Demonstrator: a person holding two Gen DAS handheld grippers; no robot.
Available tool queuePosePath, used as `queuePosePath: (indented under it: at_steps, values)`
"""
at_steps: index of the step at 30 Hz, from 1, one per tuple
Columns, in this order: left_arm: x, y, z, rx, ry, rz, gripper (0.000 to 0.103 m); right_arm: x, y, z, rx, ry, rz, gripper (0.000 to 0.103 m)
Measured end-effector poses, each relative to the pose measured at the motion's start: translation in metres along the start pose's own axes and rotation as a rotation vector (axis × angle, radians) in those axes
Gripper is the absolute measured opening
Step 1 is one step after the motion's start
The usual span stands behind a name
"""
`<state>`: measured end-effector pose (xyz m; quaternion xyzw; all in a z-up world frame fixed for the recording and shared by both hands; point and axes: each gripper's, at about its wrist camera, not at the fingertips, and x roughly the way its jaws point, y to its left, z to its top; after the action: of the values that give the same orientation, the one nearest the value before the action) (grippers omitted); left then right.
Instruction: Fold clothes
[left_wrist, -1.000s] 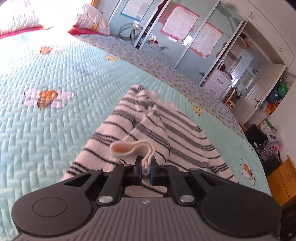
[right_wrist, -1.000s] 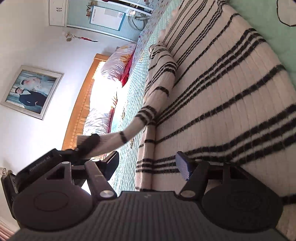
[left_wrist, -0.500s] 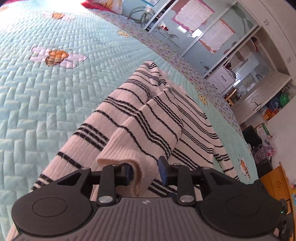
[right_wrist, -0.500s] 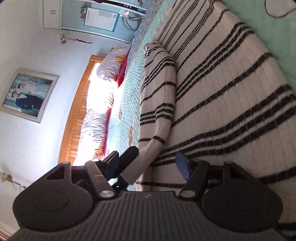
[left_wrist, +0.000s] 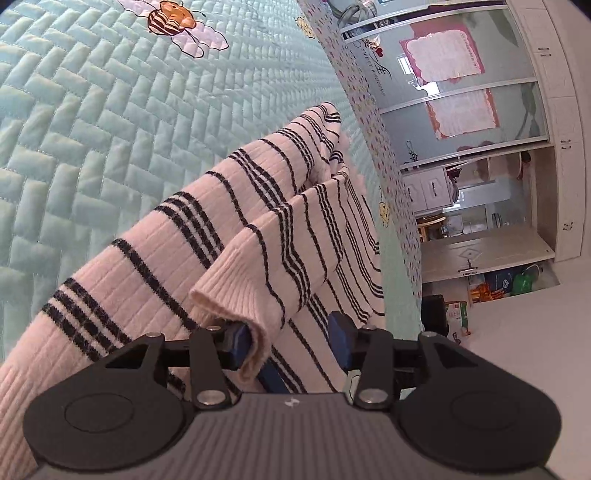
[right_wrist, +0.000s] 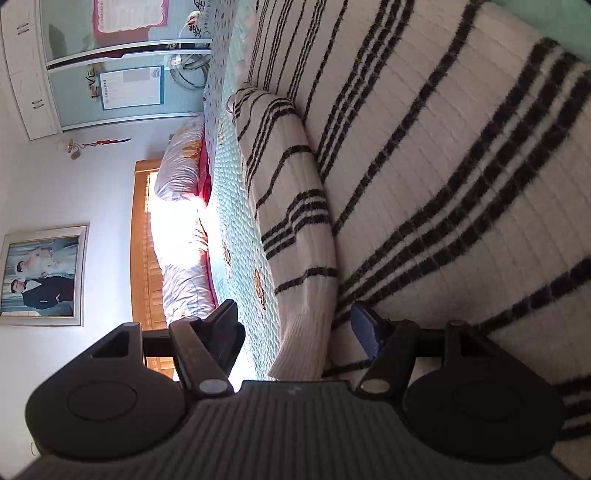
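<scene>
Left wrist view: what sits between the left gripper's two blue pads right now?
In the left wrist view, the left gripper is open, and the ribbed sleeve cuff of the striped sweater hangs in the gap, against the left-hand pad.

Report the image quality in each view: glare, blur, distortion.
Left wrist view: even daylight, sharp knit on the striped sweater, fisheye bending the wardrobe doors. Right wrist view: blown-out glare at the headboard, sweater stripes close up and fuzzy, right tongs in shadow.
</scene>
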<state>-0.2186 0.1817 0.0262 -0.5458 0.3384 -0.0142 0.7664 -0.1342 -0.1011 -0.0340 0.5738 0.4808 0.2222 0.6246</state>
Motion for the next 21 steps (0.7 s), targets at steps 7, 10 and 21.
queuePosePath:
  at_steps: [7,10,21]
  values:
    - [-0.005,0.009,0.003,-0.064,0.014,-0.053,0.047,0.010,-0.008,-0.005,0.104,-0.009,-0.043,0.053]
    - [-0.006,0.006,0.002,-0.057,0.022,-0.063,0.048,0.022,-0.002,-0.008,0.087,0.020,-0.047,0.053]
    - [-0.012,0.015,0.014,-0.055,0.015,-0.024,0.054,0.021,-0.014,0.000,0.079,0.063,0.045,0.007]
